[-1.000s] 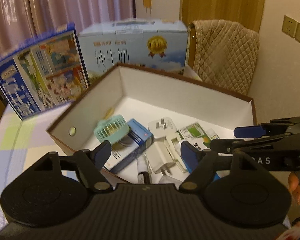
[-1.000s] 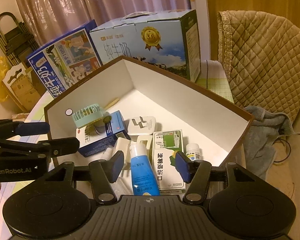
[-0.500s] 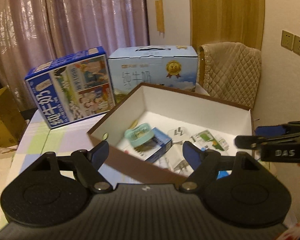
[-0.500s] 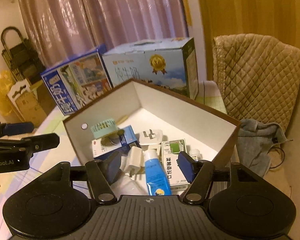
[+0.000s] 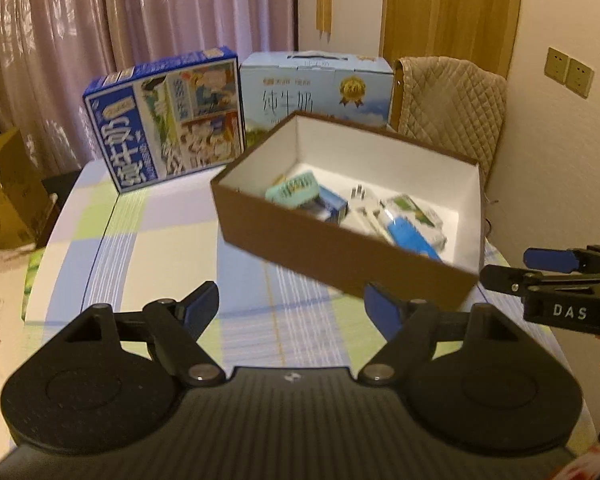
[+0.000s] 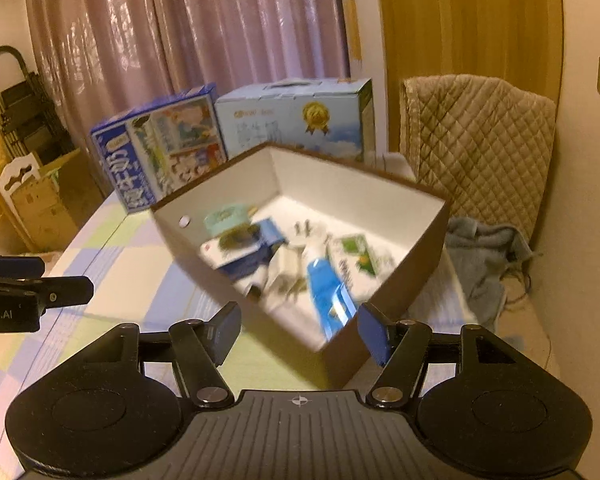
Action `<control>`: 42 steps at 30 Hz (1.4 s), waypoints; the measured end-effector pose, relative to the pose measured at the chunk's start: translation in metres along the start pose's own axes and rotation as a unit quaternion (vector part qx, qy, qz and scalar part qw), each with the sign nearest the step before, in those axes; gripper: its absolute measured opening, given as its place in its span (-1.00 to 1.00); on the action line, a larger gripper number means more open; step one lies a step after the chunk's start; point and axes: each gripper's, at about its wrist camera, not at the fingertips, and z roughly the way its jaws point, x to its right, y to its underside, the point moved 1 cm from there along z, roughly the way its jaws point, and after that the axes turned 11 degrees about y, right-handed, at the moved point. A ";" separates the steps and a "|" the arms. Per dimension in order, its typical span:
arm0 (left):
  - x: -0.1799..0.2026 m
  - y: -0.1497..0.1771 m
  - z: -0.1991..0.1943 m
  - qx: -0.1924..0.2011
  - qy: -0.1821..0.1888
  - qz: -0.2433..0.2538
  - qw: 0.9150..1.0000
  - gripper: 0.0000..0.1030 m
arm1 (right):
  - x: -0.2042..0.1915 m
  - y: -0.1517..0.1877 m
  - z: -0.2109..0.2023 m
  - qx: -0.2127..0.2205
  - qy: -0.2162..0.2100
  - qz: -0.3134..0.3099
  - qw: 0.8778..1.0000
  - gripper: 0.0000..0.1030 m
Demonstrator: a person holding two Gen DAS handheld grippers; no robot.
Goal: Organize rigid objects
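Note:
A brown box (image 5: 340, 258) with a white inside sits on the checked tablecloth. Inside lie a mint hand fan (image 5: 292, 190), a blue tube (image 5: 406, 234), a small blue carton (image 5: 334, 206), white plugs (image 5: 360, 196) and a green-white medicine box (image 5: 418, 210). My left gripper (image 5: 292, 306) hovers open over the cloth, short of the box's near wall, with nothing between its fingers. My right gripper (image 6: 300, 330) is open too, just short of the box's near corner (image 6: 340, 356). The tube (image 6: 328, 286) and fan (image 6: 224, 218) appear blurred there. Each gripper shows at the edge of the other's view.
Two milk cartons, a dark blue one (image 5: 164, 120) and a light blue one (image 5: 316, 92), stand behind the box. A quilted chair back (image 5: 452, 112) is at the far right, a grey towel (image 6: 480, 248) beside the table, and cardboard boxes (image 5: 4, 200) on the left.
Both grippers have drawn back and up from over the box, so it now looks smaller and farther off. The right jaws stand a little wider. The items lie as before.

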 end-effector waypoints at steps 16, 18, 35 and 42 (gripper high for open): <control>-0.053 0.093 -0.085 -0.036 0.028 -0.016 0.999 0.41 | -0.092 0.080 -0.072 -0.045 0.006 0.015 0.999 0.20; -0.058 0.105 -0.097 -0.040 0.034 -0.018 0.998 0.41 | -0.102 0.089 -0.082 -0.048 0.007 0.016 0.999 0.20; -0.090 0.182 -0.166 -0.061 0.029 -0.042 0.997 0.41 | -0.174 0.147 -0.135 -0.084 -0.014 -0.005 0.996 0.20; -0.092 0.188 -0.174 -0.063 0.021 -0.052 0.996 0.41 | -0.185 0.154 -0.143 -0.087 -0.028 -0.009 0.996 0.20</control>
